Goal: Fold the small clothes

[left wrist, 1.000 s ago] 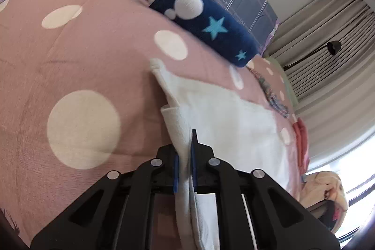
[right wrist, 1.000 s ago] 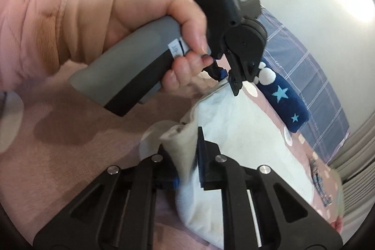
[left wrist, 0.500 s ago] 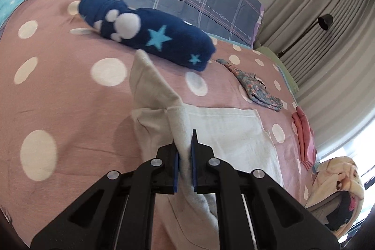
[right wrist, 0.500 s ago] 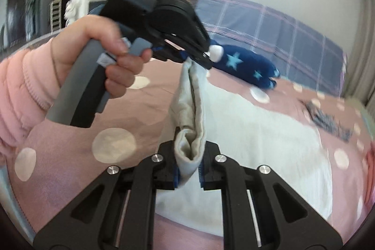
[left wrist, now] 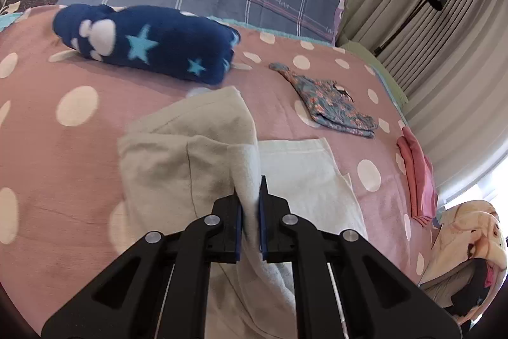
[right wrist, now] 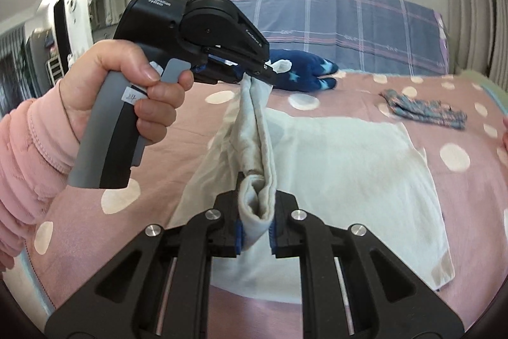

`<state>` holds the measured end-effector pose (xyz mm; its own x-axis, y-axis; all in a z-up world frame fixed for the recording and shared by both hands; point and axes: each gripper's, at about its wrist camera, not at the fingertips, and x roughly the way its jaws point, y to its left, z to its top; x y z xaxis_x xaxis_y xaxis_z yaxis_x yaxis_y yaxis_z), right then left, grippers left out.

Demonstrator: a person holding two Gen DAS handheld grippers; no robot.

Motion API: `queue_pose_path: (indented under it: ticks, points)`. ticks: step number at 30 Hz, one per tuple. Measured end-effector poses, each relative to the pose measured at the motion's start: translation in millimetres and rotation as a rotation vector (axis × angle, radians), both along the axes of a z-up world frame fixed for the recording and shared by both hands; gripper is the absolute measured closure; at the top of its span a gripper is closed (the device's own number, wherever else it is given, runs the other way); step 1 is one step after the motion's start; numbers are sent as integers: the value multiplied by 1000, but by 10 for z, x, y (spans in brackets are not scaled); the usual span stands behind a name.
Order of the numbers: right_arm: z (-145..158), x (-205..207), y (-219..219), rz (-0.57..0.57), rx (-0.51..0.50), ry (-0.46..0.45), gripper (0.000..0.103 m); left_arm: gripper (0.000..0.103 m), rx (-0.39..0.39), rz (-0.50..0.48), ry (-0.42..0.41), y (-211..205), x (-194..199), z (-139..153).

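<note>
White cloth (right wrist: 349, 167) edge lifted off bed (left wrist: 63, 167), both ends pinched: left gripper (left wrist: 250, 231) clamped above, right gripper (right wrist: 255, 231) clamped nearer; blue roll (left wrist: 146, 43) beyond.

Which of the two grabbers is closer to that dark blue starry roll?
Left. In the right wrist view the left gripper hangs near the navy roll; the right gripper is further back. Both clamp the white cloth.
</note>
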<state>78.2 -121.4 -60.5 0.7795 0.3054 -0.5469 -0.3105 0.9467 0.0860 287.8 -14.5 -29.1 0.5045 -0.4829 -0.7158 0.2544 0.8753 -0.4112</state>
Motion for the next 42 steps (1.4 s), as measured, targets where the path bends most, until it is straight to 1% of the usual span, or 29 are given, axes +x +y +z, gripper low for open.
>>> queue_pose_path:
  ticks: [3, 6, 11, 16, 22, 27, 34, 39, 42]
  points:
    - [-42, 19, -176, -26, 41, 21, 91, 95, 12, -15, 19, -269, 48, -41]
    - [-90, 32, -454, -62, 98, 44, 91, 95, 33, -35, 22, -523, 79, -58]
    - [-147, 66, -747, -98, 150, 65, 91, 95, 53, -63, 31, -870, 119, -105]
    - [-177, 52, -984, -131, 197, 77, 91, 95, 67, -88, 31, -1109, 140, -107]
    - [-162, 14, -1292, -186, 249, 76, 91, 95, 108, -128, 27, -1483, 171, -112]
    - [-232, -2, -1552, -220, 304, 116, 91, 95, 130, -155, 39, -1719, 177, -203]
    - [-302, -63, -1706, -264, 316, 133, 91, 95, 169, -186, 33, -1996, 163, -286]
    - [-382, -71, -1783, -272, 341, 163, 92, 95, 225, -211, 30, -2139, 166, -414]
    - [-437, -62, -1830, -276, 357, 186, 92, 92, 226, -225, 32, -2175, 165, -468]
